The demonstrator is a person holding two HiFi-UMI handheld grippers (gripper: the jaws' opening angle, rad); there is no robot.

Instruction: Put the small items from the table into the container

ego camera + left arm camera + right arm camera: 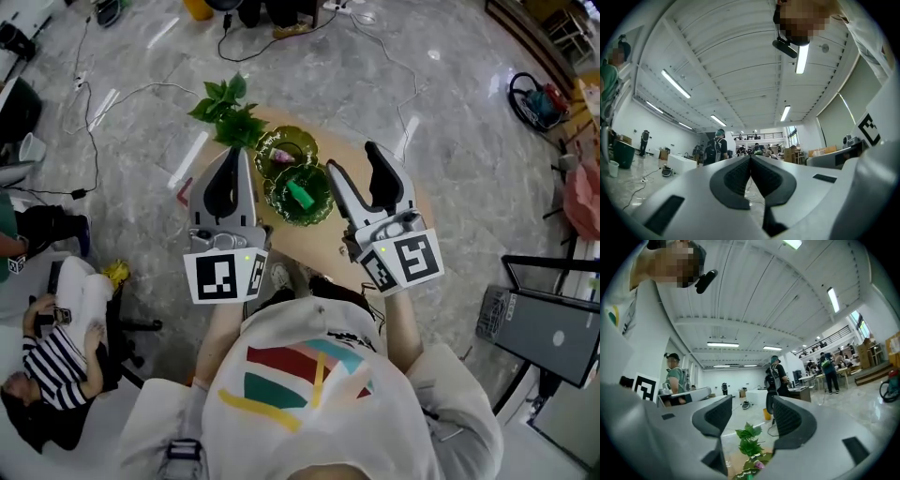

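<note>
I read this as the gap between one drop and the next pick. My right hand-held gripper point(352, 159) stands wide with nothing between its jaws, level, just at 3 o'clock of the near green dish point(317, 208). My left hand-held gripper point(236, 153) is pressed fully together and empty, parked at 9 o'clock of that dish.

Of the task's things, a green item point(300, 195) already lies in the near dish. A pink item point(281, 156) lies in the far green dish point(298, 137), which touches the near one at its 11 o'clock. The leafy plant point(230, 112) stands further out, at 10 o'clock.

On the bare part of the worktop point(319, 242) I can see no loose small item (both tools and my own body cover a good share of it, so I can't rule one out).

The next move, as I judge it, calls for pulling both tools back toward 6 o'clock to uncover the worktop. Then the open right one goes over whatever remains.
</note>
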